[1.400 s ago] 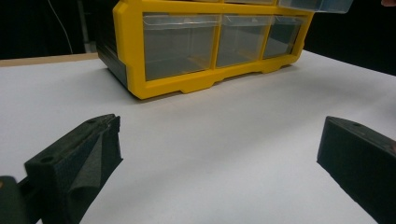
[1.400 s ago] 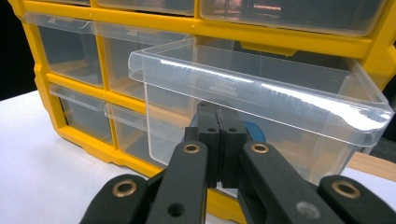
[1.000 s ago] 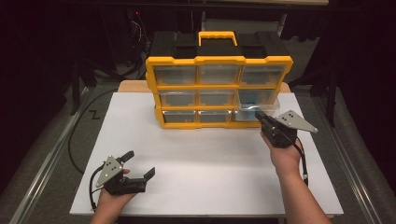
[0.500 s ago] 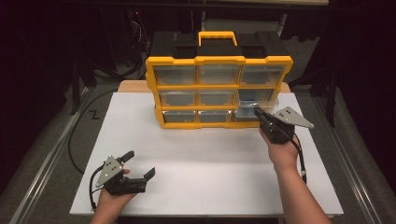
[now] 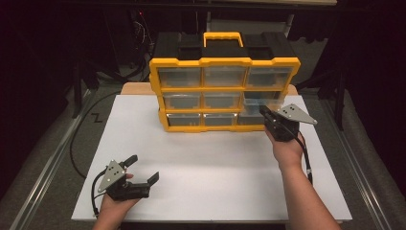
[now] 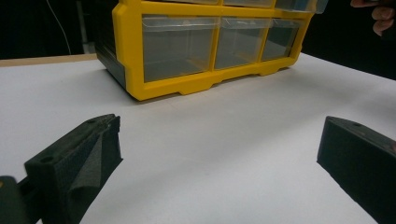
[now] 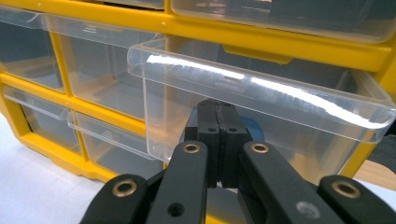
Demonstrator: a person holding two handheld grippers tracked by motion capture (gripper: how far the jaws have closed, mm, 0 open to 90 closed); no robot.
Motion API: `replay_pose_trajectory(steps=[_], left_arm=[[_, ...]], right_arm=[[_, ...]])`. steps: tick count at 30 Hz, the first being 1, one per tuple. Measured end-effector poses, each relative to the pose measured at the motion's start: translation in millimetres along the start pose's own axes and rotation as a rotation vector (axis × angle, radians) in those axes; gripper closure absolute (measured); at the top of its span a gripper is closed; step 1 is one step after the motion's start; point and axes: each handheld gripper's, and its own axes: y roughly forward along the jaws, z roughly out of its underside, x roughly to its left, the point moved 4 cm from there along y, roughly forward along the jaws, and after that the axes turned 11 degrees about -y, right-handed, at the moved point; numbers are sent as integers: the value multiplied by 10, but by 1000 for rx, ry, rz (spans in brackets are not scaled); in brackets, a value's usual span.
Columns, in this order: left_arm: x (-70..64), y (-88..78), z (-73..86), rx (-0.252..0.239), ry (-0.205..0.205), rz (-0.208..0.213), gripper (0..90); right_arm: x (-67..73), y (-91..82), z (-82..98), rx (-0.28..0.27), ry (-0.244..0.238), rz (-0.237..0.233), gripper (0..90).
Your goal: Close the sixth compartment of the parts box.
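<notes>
Since a second ago the right tongs [image 5: 266,113] have slid left and farther in, up against the front of the clear plastic drawer [image 7: 243,102] in the right column, middle row of the yellow-framed organizer cabinet with a black top and yellow handle [image 5: 225,62]. The left tongs [image 5: 142,168] have stayed on the near left of the white table [image 5: 215,163].

The right tongs are fully closed, pads pressed flat together, with their tips just under the drawer's protruding lip. Whether they touch the lip cannot be told. The drawer stands pulled out a little from its slot. The left tongs are wide open and hold nothing.

The drawer looks light, thin-walled and stiff, with a smooth, likely slippery surface, and something blue shows faintly through its front. The lip along the top front edge seems the best hold: hook under it or pinch it. Too hard a squeeze might crack it.

The neighbouring clear drawers [image 7: 93,70] sit flush, close on the left and below, so there is little room sideways. The light cabinet may slide on the table if the drawer sticks.
</notes>
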Motion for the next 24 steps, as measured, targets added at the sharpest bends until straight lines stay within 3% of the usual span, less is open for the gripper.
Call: replay_pose_trajectory(steps=[24], left_arm=[[6,-2,-6,-5,-1,7,3]], right_arm=[[-58,249,-49,48,-23,37,900]])
